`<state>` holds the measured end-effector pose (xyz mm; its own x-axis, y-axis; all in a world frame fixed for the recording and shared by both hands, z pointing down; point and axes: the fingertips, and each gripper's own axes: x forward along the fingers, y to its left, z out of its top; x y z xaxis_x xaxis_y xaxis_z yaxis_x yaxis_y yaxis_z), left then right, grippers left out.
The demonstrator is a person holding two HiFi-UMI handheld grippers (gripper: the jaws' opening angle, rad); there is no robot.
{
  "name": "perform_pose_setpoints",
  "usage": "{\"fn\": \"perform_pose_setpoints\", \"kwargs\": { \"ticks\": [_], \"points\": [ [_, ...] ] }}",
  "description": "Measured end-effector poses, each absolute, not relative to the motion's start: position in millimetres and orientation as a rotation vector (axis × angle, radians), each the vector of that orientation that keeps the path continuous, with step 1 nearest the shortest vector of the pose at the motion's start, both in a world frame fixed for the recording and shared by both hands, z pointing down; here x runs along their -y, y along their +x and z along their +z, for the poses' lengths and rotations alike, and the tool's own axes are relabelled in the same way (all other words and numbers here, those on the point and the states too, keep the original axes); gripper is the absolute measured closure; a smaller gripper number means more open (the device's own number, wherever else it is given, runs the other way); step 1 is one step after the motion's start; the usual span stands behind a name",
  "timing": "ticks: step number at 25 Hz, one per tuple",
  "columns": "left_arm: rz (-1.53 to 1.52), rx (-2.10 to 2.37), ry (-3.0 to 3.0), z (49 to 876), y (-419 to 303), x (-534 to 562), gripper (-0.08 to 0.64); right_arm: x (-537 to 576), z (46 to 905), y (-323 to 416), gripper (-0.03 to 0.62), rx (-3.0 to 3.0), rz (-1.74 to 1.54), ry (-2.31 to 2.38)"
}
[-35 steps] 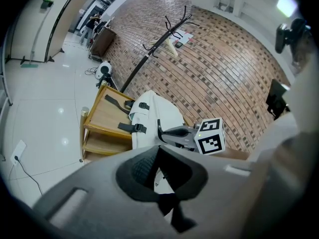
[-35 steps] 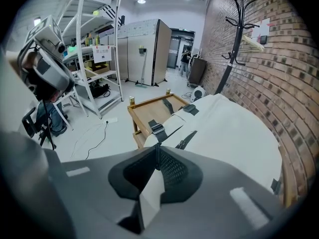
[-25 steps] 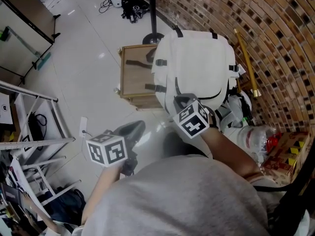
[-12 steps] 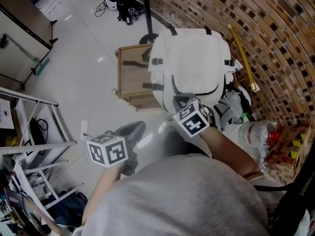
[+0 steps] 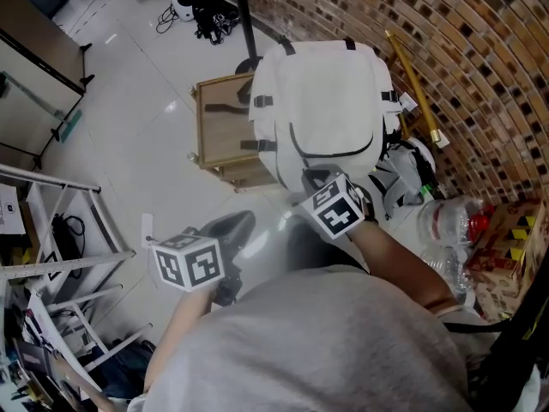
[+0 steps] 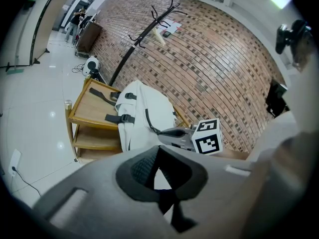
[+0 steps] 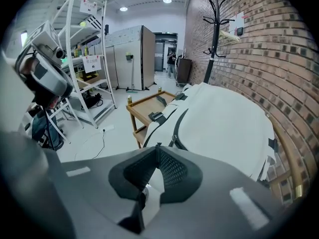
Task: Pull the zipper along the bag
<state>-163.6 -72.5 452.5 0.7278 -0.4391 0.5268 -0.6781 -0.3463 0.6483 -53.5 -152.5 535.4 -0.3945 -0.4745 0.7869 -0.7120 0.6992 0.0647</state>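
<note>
A white backpack [image 5: 322,101] lies on a low wooden cart [image 5: 214,136]; a black zipper [image 5: 334,151] curves across its front. My right gripper [image 5: 307,177] sits at the bag's near edge by the zipper's left end. In the right gripper view its jaws [image 7: 157,145] are closed, with the small black zipper pull [image 7: 173,142] right at the tips, seemingly pinched. The left gripper view shows the right gripper's nose [image 6: 162,132] touching the zipper line. My left gripper [image 5: 230,227] hangs over the floor, apart from the bag, shut with nothing in it [image 6: 159,146].
A brick wall [image 5: 463,50] runs behind the bag. A coat stand's pole [image 5: 244,15] rises by the cart. A yellow stick [image 5: 410,75], another bag [image 5: 403,174] and plastic bottles [image 5: 446,221] lie at the right. White shelving [image 5: 51,247] stands at the left.
In the head view the backpack and cart have slid left and up. Against the bag, my right gripper has come a little nearer, below the zipper's corner. The left gripper has stayed put.
</note>
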Motion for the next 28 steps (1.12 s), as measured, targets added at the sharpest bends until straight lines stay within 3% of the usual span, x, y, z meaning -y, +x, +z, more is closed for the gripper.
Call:
{"fn": "perform_pose_setpoints", "kwargs": {
  "ticks": [28],
  "points": [
    [0.34, 0.771, 2.056, 450, -103, 93, 0.56, 142, 531, -4, 0.574, 2.056, 0.342, 0.952]
  ]
}}
